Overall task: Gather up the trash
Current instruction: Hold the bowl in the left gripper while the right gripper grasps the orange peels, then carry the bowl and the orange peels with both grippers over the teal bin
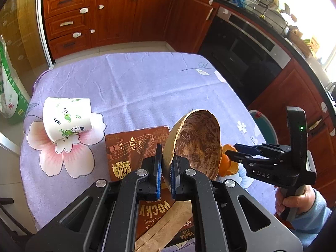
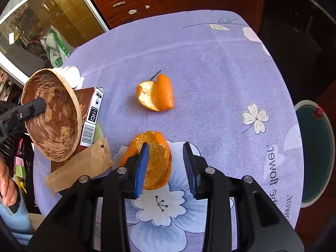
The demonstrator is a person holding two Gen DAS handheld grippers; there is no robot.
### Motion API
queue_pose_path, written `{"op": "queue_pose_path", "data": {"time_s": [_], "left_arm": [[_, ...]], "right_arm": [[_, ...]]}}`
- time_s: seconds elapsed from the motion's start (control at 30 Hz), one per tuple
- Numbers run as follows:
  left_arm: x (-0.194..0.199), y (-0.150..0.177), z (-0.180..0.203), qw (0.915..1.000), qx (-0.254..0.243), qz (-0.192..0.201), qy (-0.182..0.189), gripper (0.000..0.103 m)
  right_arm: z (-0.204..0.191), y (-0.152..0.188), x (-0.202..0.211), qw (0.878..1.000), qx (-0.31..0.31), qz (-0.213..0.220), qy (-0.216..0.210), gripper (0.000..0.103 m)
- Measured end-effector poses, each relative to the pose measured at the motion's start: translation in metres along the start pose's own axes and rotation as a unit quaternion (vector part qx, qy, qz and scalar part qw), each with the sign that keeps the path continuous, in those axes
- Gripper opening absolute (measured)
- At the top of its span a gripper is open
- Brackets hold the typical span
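My left gripper [image 1: 166,168] is clamped on the rim of the coconut bowl [image 1: 197,142], tilted and still empty. My right gripper [image 2: 166,168] is wide, straddling the near orange peel [image 2: 155,163] on the counter [image 2: 210,63]. Nothing looks collected yet: a far peel [image 2: 156,93], the Pocky box [image 1: 130,147], paper bag [image 2: 84,166] and tipped cup [image 1: 66,118] remain.

In the left wrist view the bowl [image 1: 195,145] hides most of the peel [image 1: 229,163] and part of the box [image 1: 134,147], whose near end runs under the left gripper [image 1: 166,172]. In the right wrist view the bowl covers most of the cup [image 2: 71,76], and the bin [image 2: 315,151] is cut by the edge.
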State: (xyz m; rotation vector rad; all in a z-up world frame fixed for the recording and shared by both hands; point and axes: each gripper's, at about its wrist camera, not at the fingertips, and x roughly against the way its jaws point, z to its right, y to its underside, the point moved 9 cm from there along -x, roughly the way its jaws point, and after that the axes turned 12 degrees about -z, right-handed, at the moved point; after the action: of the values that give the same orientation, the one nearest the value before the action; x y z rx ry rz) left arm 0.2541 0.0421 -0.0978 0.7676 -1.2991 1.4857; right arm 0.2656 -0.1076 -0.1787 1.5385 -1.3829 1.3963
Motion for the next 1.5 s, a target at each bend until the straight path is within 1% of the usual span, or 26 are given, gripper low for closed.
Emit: {"op": "queue_pose_path", "data": {"time_s": [0.07, 0.17, 0.27, 0.3, 0.33, 0.4, 0.43, 0.5, 0.57, 0.63, 0.83, 1.03, 1.13, 1.3, 1.4, 1.5], "left_arm": [[-0.001, -0.001, 0.0, 1.0, 0.002, -0.001, 0.002, 0.007], [-0.003, -0.003, -0.001, 1.0, 0.004, -0.002, 0.002, 0.007], [-0.003, -0.003, -0.001, 1.0, 0.006, -0.005, 0.003, 0.007], [-0.004, -0.003, -0.001, 1.0, 0.006, -0.006, 0.003, 0.007], [-0.004, -0.003, 0.0, 1.0, 0.006, -0.006, 0.001, 0.007], [-0.004, -0.004, 0.001, 0.9999, 0.007, -0.007, 0.001, 0.007], [-0.004, -0.004, 0.003, 0.9999, 0.007, -0.007, 0.001, 0.007], [-0.003, -0.004, 0.007, 1.0, 0.005, -0.008, 0.0, 0.007], [-0.002, -0.004, 0.015, 1.0, -0.001, -0.009, 0.0, 0.007], [-0.001, -0.005, 0.026, 0.9999, -0.012, -0.008, -0.003, 0.007], [-0.005, -0.011, 0.071, 0.9986, -0.052, -0.011, -0.01, 0.007], [-0.015, -0.021, 0.143, 0.993, -0.115, -0.017, -0.019, 0.007], [-0.024, -0.027, 0.188, 0.9875, -0.155, -0.022, -0.022, 0.007], [-0.05, -0.033, 0.264, 0.974, -0.222, -0.037, -0.029, 0.007], [-0.077, -0.032, 0.306, 0.9658, -0.253, -0.052, -0.029, 0.007], [-0.105, -0.03, 0.334, 0.9606, -0.267, -0.07, -0.03, 0.007]], "right_arm": [[0.001, 0.001, -0.006, 1.0, 0.0, -0.006, -0.003, 0.036], [0.0, 0.003, -0.015, 1.0, 0.001, -0.012, -0.007, 0.037], [-0.006, 0.007, -0.017, 1.0, 0.017, -0.004, 0.009, 0.038], [-0.009, 0.009, -0.018, 1.0, 0.023, -0.002, 0.009, 0.031], [-0.013, 0.011, -0.02, 1.0, 0.025, -0.007, 0.001, 0.018], [-0.018, 0.013, -0.019, 1.0, 0.031, -0.003, 0.006, 0.013], [-0.02, 0.014, -0.017, 1.0, 0.029, -0.002, 0.001, 0.01], [-0.02, 0.015, -0.009, 1.0, 0.021, 0.004, -0.012, 0.008], [-0.013, 0.015, 0.004, 1.0, 0.011, 0.018, -0.008, 0.007], [0.0, 0.015, 0.018, 0.999, -0.008, 0.033, -0.012, 0.007], [0.053, 0.028, 0.075, 0.994, -0.063, 0.089, -0.003, 0.007], [0.131, 0.052, 0.124, 0.981, -0.132, 0.141, 0.005, 0.007], [0.172, 0.074, 0.143, 0.972, -0.168, 0.165, 0.011, 0.007], [0.239, 0.113, 0.161, 0.952, -0.236, 0.194, 0.012, 0.007], [0.27, 0.133, 0.162, 0.944, -0.267, 0.195, 0.016, 0.007], [0.289, 0.148, 0.157, 0.94, -0.284, 0.188, 0.021, 0.008]]}}
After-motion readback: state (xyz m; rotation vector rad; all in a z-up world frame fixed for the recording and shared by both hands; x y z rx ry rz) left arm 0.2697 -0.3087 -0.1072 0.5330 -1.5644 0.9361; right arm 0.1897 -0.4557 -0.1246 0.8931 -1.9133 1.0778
